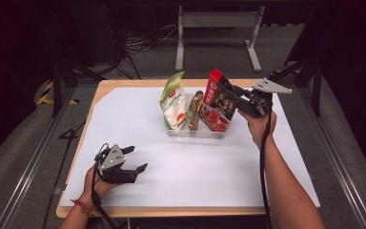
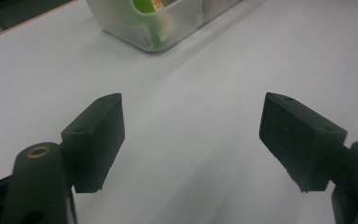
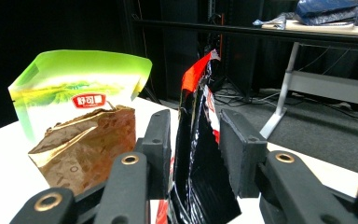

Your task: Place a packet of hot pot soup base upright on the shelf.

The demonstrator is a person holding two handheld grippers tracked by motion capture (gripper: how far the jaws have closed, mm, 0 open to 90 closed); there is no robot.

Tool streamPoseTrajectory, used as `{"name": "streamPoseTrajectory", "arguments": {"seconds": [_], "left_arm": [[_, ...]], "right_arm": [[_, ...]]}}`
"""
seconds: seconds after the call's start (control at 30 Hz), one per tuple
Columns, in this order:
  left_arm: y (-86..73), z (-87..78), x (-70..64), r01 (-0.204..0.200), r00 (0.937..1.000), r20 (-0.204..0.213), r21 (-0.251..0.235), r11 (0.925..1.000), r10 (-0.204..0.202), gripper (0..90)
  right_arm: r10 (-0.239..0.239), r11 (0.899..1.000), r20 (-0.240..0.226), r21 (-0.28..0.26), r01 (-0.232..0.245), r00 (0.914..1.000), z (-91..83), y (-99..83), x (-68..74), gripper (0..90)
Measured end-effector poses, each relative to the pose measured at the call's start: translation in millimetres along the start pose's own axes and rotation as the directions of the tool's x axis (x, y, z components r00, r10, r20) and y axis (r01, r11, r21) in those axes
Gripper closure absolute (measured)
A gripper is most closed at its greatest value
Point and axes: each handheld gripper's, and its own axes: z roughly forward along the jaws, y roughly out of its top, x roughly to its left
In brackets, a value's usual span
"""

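Bench (image 1: 138, 181) under white sheet, far corners cut by darkness. Clear tub (image 1: 195, 131) near far edge, contents hiding its inside. Red-and-black snack bag (image 1: 219, 102) upright there, clamped by right gripper (image 3: 193, 154); print unreadable. Green pouch (image 3: 74, 98) with red logo, characters illegible. Left gripper (image 2: 191, 140) spread apart, empty.

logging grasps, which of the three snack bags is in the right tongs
The red and black bag, rightmost in the clear bin; the right tongs pinch its edge. The green-white and brown bags stand free.

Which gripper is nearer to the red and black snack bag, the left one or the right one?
The right. The right gripper has its jaws closed on the red and black snack bag, which stands in the clear plastic bin. The left gripper is open, far away over the near left of the table.
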Motion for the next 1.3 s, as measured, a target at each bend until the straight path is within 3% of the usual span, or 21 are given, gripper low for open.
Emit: {"name": "streamPoseTrajectory", "arguments": {"seconds": [0.37,1.3], "left_arm": [[0.5,1.9,-1.5,-0.004,1.0,-0.002,0.013,0.9999,0.004,22.9],[1.0,2.0,-1.5,0.005,1.0,-0.002,0.01,0.9999,-0.005,22.8]], "right_arm": [[0.021,1.0,-0.002,-0.016,-0.021,0.9998,-8.6,-4.3,-4.2,59.4],[-0.05,0.999,-0.008,0.022,0.05,0.9987,-31.0,-17.3,-7.6,55.2]]}}
